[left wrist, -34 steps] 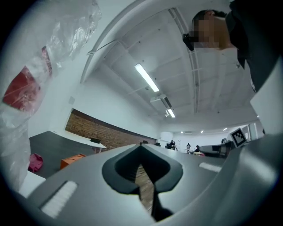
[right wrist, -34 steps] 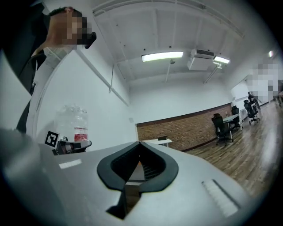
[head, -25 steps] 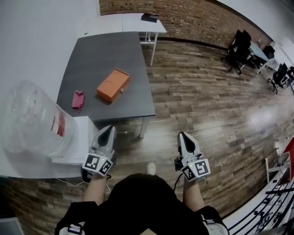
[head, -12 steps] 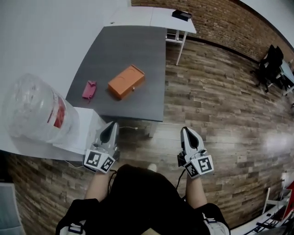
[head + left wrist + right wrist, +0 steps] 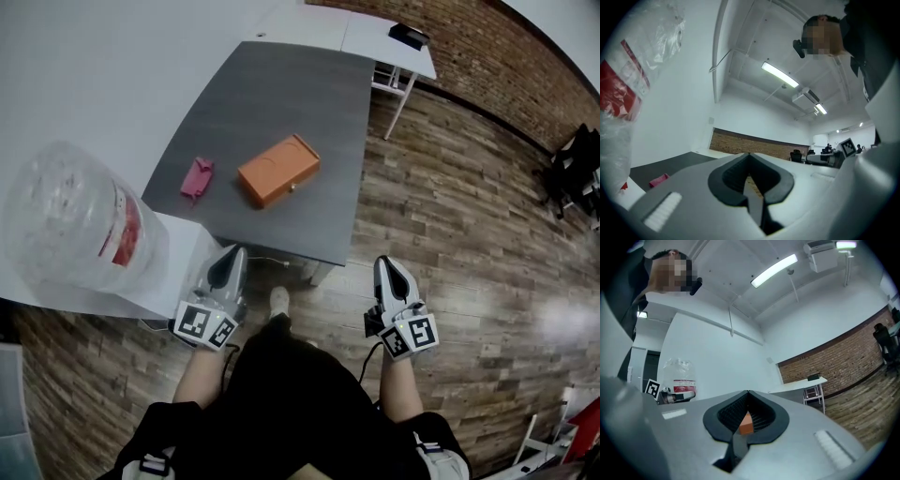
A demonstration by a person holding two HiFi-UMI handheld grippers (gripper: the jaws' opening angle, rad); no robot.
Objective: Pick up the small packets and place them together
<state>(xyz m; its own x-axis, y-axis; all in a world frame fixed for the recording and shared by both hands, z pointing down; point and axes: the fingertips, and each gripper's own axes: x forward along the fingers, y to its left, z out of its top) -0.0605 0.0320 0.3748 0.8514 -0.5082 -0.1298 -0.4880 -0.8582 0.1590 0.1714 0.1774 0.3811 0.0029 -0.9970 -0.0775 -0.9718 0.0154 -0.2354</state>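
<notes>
Far left: big clear water bottle [image 5: 75,225] w/ a red label, sitting on a white stand [image 5: 183,248]. Just right of the stand is a grey table [image 5: 281,94], running along the white wall.

On the table, nr its left edge, one pink packet [image 5: 196,178] lies flat. Right of it, close but not touching, is an orange box [image 5: 278,170], also flat & turned at an angle to the table edges.

Left gripper [image 5: 232,255]: held low in front of the person, off the near end of the table & right beside the stand, pointing roughly toward the table. Jaws clenched tip to tip, nothing btwn them. In the left gripper view the packet shows low at left, well apart from the jaws.

Btwn the two grippers, one white shoe [image 5: 279,300] on the wood floor [image 5: 450,216].

Right gripper [image 5: 386,267]: about level w/ the left one, over the floor, right of the table's near corner. Jaws closed together too, holding nothing. In the right gripper view the orange box shows thru the notch behind the tips, but it's far off on the table, not in the grip.

Further right & back: white table [image 5: 375,33] just beyond the grey table's far end, w/ a black item [image 5: 410,36] on top; brick wall [image 5: 506,47] behind it. Far right edge: black office chair [image 5: 574,173].
</notes>
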